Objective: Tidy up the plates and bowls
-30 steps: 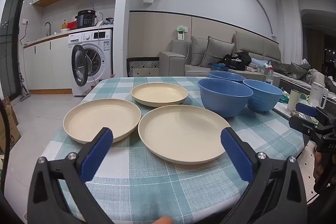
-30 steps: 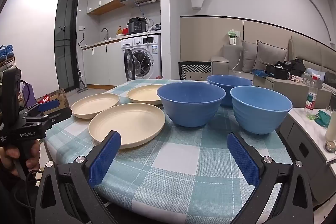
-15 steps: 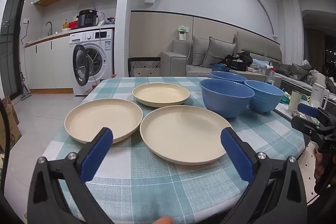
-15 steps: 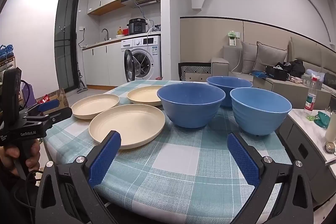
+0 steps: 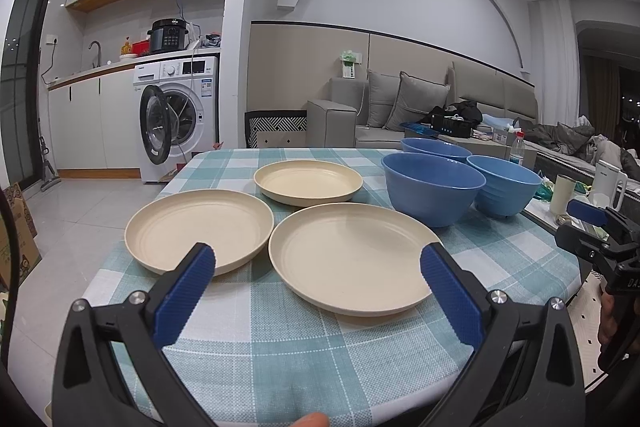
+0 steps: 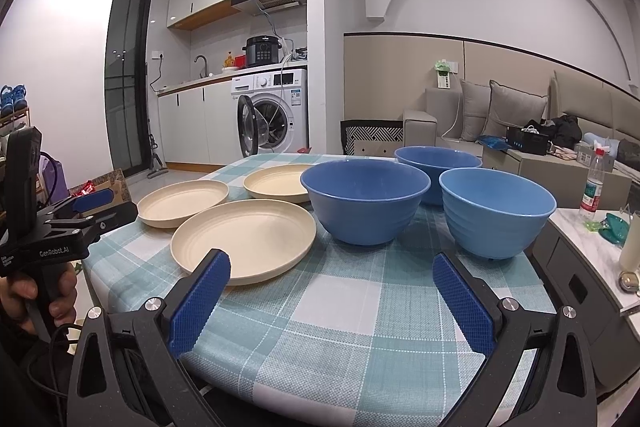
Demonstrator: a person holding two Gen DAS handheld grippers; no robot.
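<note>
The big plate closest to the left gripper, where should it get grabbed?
Probably by the near rim of the nearest plate, coming in low from the table edge with the open left gripper. The plate lies flat, and only its shallow raised rim offers something to pinch.

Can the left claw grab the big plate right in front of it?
Probably yes. The left claw is open and the nearest cream plate lies straight ahead with nothing between them. Its rim sits low on the tablecloth, so pinching it may be fiddly.
</note>
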